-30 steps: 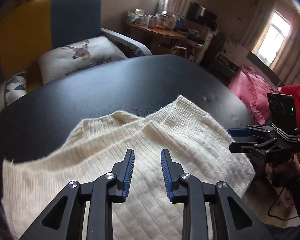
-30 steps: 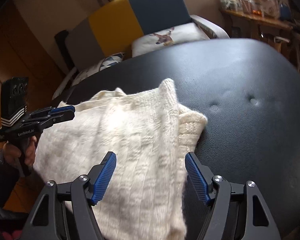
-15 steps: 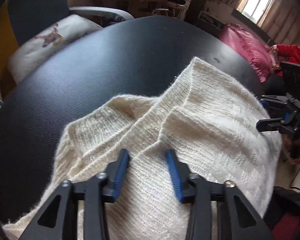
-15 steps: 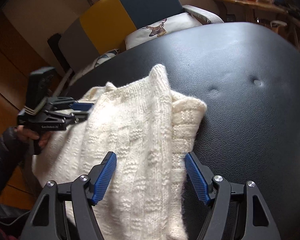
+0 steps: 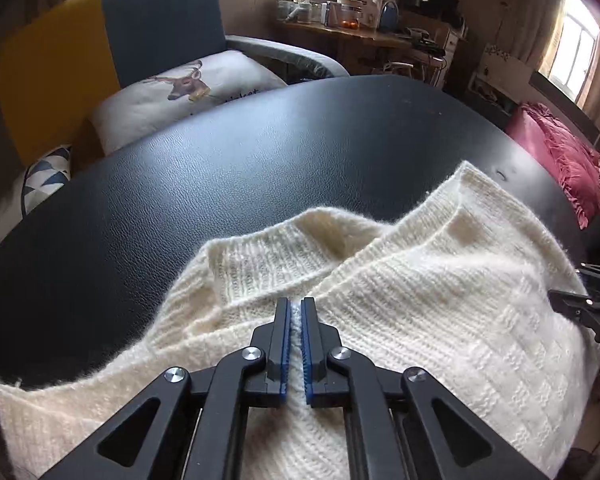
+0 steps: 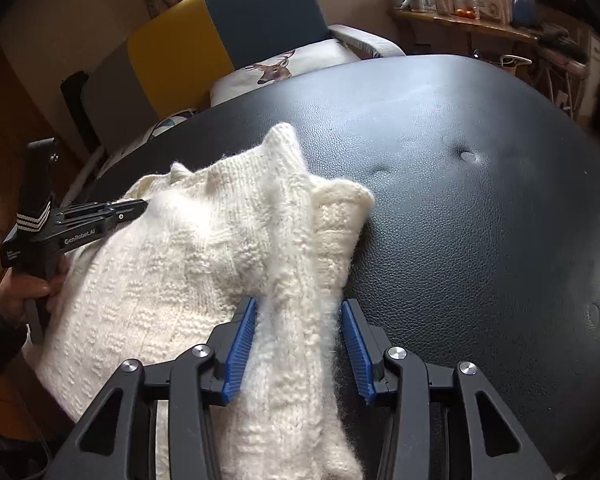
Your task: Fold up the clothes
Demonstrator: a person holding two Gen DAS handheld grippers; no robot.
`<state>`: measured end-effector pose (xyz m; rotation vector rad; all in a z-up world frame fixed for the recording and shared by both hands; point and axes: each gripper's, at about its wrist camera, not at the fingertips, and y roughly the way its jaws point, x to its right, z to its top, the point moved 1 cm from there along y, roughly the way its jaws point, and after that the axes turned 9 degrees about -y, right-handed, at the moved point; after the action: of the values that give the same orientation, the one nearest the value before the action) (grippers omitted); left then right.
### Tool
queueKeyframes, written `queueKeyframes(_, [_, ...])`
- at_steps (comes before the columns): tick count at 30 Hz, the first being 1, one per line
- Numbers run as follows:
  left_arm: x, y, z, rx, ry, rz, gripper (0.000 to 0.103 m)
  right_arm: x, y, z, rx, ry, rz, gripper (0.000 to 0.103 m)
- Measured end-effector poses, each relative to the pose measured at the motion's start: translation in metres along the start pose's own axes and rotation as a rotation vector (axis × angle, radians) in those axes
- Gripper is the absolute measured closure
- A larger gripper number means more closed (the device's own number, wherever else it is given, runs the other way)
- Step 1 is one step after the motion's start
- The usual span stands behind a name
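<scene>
1. Left wrist view: black leather-look table fills most of frame; armchair w/ yellow + teal back sits beyond its far left edge, deer-print cushion on the seat.
2. Cream knit sweater lies on near right part of table, bunched in folds, collar edge toward far side; near side hangs over table edge.
3. Left gripper low over sweater centre, blue pads nearly together, pinching a thin ridge of knit between them.
4. Right wrist view: right gripper at sweater's right edge, fingers partway open, a thick fold of knit between the pads; left pad touches the wool, right pad about at the fuzz, can't tell firm contact.
5. Same view, left: a hand holds the other gripper's handle.
6. Small dimples in table surface, right of sweater.
</scene>
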<state>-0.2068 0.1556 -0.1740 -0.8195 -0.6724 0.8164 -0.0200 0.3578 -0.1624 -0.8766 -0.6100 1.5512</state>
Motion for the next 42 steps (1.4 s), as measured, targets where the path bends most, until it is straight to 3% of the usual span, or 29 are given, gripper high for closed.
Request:
queueKeyframes(2, [-0.006,-0.006,0.002,-0.001,-0.042,-0.037,0.087,0.001,-0.001,0.0,0.002,0.003,0.007,0.056])
queueKeyframes(7, [-0.044,-0.065,0.0,0.125,-0.225,-0.159,0.082,0.004,-0.006,0.004,-0.002,0.016,-0.024,0.031])
queueKeyframes(9, [-0.071,-0.094,-0.013,0.169,-0.311,-0.175,0.078,0.0,-0.017,0.008,0.026,-0.001,-0.056,0.029])
queueKeyframes(12, [-0.114,-0.132,-0.052,0.193,-0.423,-0.161,0.07,-0.016,-0.041,0.015,0.111,-0.069,-0.088,0.029])
queueKeyframes(14, [-0.141,-0.15,-0.082,0.189,-0.485,-0.141,0.068,-0.034,-0.054,0.021,0.146,-0.119,-0.029,0.029])
queueKeyframes(16, [-0.167,-0.16,-0.113,0.163,-0.556,-0.152,0.066,-0.055,-0.052,0.025,0.126,-0.181,0.014,0.029])
queueKeyframes(19, [-0.198,-0.169,-0.152,0.147,-0.67,-0.191,0.062,-0.078,-0.035,0.03,0.042,-0.242,0.022,0.028])
queueKeyframes(21, [-0.214,-0.168,-0.169,0.145,-0.744,-0.265,0.06,-0.075,-0.022,0.025,-0.001,-0.223,0.015,0.027])
queueKeyframes(24, [-0.224,-0.155,-0.173,0.148,-0.787,-0.342,0.053,-0.07,-0.002,0.018,-0.064,-0.194,0.004,0.021])
queueKeyframes(27, [-0.234,-0.136,-0.169,0.13,-0.858,-0.436,0.049,-0.073,-0.001,0.015,-0.061,-0.205,-0.003,0.016])
queueKeyframes(30, [-0.237,-0.121,-0.161,0.102,-0.865,-0.46,0.041,-0.076,0.001,0.014,-0.068,-0.213,-0.006,0.01])
queueKeyframes(34, [-0.233,-0.106,-0.144,0.076,-0.813,-0.44,0.04,-0.077,0.006,0.019,-0.073,-0.216,-0.002,0.001])
queueKeyframes(39, [-0.217,-0.101,-0.125,0.085,-0.703,-0.332,0.044,-0.077,0.012,0.023,-0.056,-0.218,0.01,0.0])
queueKeyframes(41, [-0.217,-0.104,-0.127,0.095,-0.729,-0.333,0.082,-0.075,0.011,0.022,-0.047,-0.217,0.021,0.0])
queueKeyframes(42, [-0.217,-0.105,-0.128,0.101,-0.741,-0.334,0.083,-0.074,0.011,0.021,-0.045,-0.219,0.021,0.0])
